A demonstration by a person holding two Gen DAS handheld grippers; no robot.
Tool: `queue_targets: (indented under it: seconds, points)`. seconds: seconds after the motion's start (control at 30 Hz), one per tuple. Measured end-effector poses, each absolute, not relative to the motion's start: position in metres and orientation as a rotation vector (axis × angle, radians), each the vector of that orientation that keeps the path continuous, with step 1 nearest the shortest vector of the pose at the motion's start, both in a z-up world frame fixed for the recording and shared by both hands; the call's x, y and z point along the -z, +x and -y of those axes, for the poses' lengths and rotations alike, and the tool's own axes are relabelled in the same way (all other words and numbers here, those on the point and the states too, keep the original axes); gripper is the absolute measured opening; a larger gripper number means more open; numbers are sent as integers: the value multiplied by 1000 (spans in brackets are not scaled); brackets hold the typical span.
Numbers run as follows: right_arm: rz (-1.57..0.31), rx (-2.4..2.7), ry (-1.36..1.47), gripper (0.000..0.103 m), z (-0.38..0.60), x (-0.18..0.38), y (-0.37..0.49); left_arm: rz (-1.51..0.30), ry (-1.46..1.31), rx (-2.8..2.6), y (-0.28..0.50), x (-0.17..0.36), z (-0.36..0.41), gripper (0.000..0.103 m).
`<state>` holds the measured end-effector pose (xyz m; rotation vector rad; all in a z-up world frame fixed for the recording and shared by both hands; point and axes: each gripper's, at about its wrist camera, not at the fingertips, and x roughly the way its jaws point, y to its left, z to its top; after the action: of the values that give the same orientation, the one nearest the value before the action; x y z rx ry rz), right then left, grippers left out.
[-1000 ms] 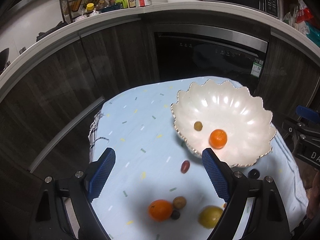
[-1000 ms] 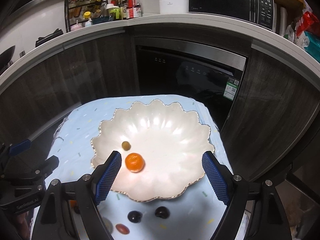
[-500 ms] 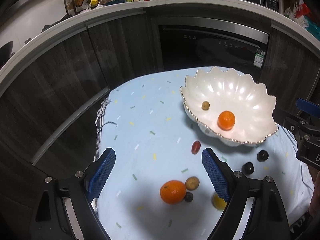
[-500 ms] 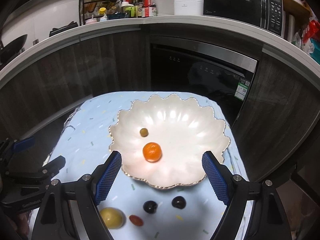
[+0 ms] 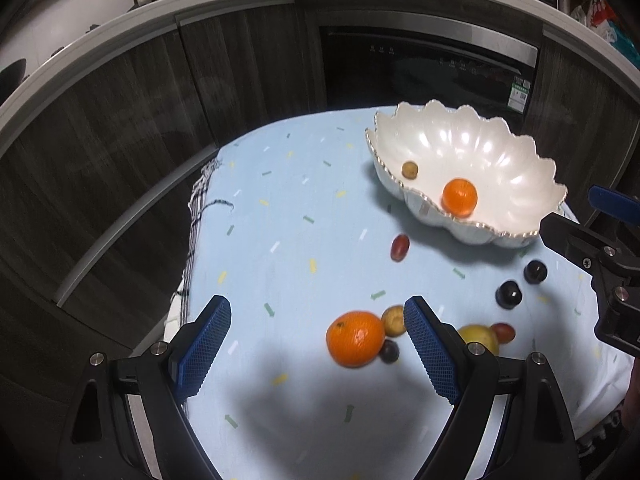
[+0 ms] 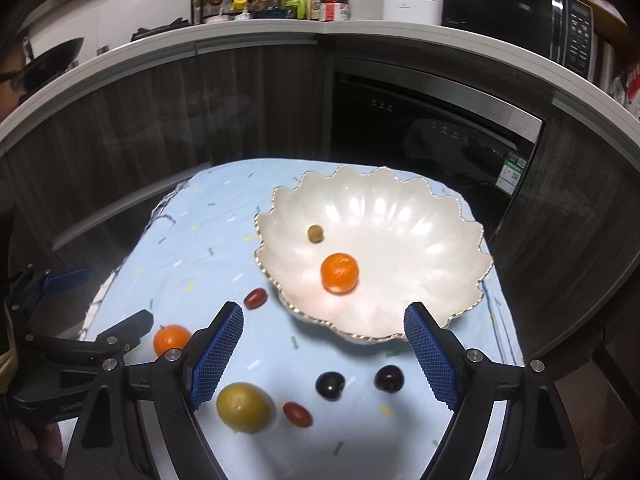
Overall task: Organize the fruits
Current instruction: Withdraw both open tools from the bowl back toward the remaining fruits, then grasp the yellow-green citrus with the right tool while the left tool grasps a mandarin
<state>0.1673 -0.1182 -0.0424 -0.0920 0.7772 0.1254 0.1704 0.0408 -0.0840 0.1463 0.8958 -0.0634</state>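
Left claw [image 5: 318, 344] finger half-hiding yellow fruit [image 5: 480, 338] beside orange [image 5: 355, 338]

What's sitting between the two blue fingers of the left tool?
In the left wrist view, the left tool frames a large orange, a tan fruit and a small dark fruit on the cloth.

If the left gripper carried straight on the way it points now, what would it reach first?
Probably the orange on the cloth: it lies just ahead of the open left gripper, right of centre between the jaws. Depth is uncertain.
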Motion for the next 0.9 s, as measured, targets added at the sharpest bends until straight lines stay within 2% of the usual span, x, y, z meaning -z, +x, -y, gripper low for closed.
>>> queue_targets:
  seconds: [0.73,0.9]
  points:
    - [-871,-248,-167,82,88,83,149,-901,273,168,156,132,-35,88]
    - [-904,-276,-180,73,81,91,150,-884,322,188,155,137,-36,87]
